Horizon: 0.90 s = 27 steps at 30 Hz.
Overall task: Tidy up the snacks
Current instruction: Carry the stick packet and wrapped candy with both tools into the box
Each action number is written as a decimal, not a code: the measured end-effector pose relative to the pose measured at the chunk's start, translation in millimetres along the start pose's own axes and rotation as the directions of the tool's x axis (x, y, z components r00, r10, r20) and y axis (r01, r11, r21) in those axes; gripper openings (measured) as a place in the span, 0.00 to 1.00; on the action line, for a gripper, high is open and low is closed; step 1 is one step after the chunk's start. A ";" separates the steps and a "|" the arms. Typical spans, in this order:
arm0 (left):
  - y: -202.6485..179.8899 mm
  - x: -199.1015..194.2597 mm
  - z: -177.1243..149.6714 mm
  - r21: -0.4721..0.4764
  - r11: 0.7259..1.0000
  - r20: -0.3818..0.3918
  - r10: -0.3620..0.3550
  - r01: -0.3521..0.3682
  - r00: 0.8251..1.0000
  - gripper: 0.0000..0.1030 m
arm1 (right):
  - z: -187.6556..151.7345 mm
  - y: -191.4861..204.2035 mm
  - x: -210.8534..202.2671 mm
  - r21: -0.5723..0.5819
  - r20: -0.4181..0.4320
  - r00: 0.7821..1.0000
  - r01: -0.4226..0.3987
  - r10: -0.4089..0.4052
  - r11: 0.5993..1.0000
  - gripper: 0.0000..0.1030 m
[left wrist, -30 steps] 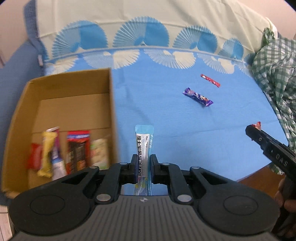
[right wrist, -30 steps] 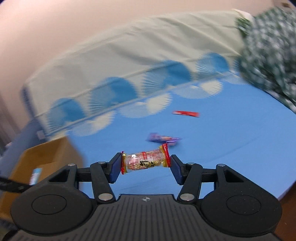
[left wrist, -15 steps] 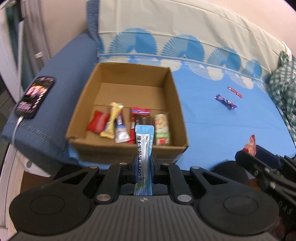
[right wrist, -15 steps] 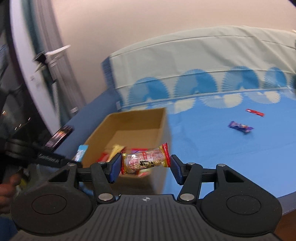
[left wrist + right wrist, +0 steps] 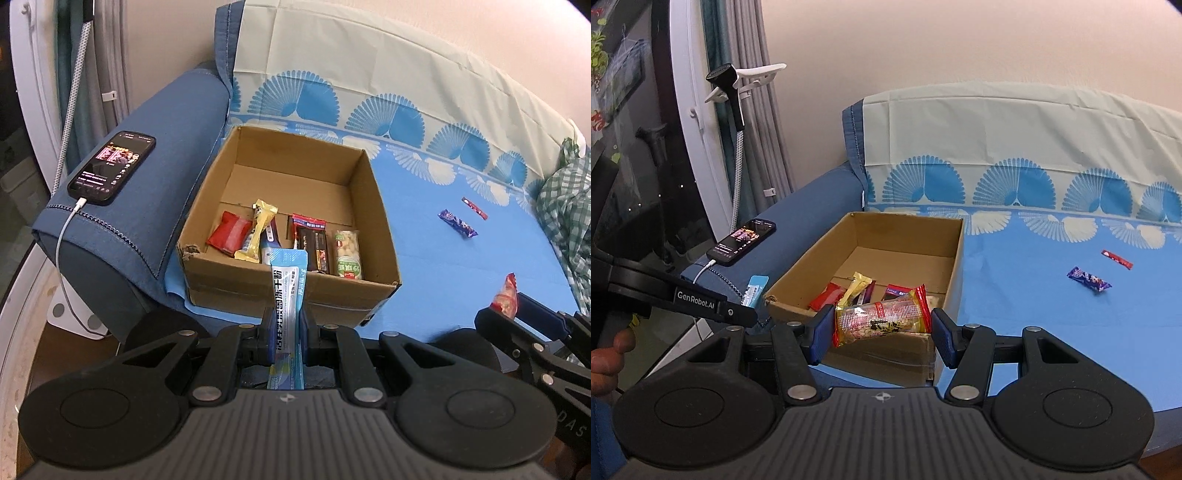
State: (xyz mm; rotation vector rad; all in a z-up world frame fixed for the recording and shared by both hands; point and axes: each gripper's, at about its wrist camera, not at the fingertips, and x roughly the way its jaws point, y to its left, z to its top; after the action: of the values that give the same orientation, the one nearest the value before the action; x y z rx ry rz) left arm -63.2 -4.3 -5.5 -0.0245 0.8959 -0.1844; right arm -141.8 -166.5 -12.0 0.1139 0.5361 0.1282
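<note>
An open cardboard box (image 5: 380,229) (image 5: 956,258) sits on the blue-covered sofa seat with several wrapped snacks along its near side. My left gripper (image 5: 284,325) is shut on a light blue stick pack (image 5: 288,291), held upright just in front of the box's near wall. My right gripper (image 5: 881,325) is shut on a clear peanut snack pack with red ends (image 5: 882,319), held crosswise before the box's near right corner. That pack (image 5: 505,297) shows at the right in the left wrist view. A purple bar (image 5: 457,223) (image 5: 1087,279) and a thin red stick (image 5: 474,208) (image 5: 1116,258) lie on the seat.
A phone (image 5: 110,168) (image 5: 741,242) on a white cable lies on the blue armrest left of the box. A green checked cloth (image 5: 565,218) is heaped at the seat's far right. A person's hand (image 5: 607,360) holds the left gripper's handle.
Both grippers have swung left from over the open seat to in front of the box, each keeping its snack. The box now lies straight ahead, and the phone and armrest have come into view.
</note>
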 end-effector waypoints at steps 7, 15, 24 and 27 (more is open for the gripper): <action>1.6 3.7 -0.6 -0.002 1.000 -0.002 -0.005 0.005 1.000 0.13 | -0.2 -0.2 6.1 -0.002 -0.022 1.000 0.006 -0.006 1.000 0.56; 1.8 14.3 1.3 -0.003 1.000 -0.025 0.000 0.000 1.000 0.13 | -0.3 -1.9 15.1 0.003 -0.048 0.999 0.004 -0.004 1.000 0.56; 1.6 27.9 4.9 -0.002 1.000 -0.052 0.007 -0.007 0.999 0.13 | -0.5 -3.1 27.8 0.010 -0.083 0.997 0.004 -0.003 1.000 0.56; 1.8 32.4 7.2 -0.004 1.000 -0.059 0.009 -0.009 0.998 0.13 | 0.4 -4.4 32.9 0.010 -0.093 0.996 0.005 -0.004 1.000 0.56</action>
State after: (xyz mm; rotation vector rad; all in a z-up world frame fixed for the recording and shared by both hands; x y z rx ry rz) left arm -37.6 -8.4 -26.2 -0.0194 0.9552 -0.1754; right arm -113.1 -165.8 -28.8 0.1171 0.6300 0.1266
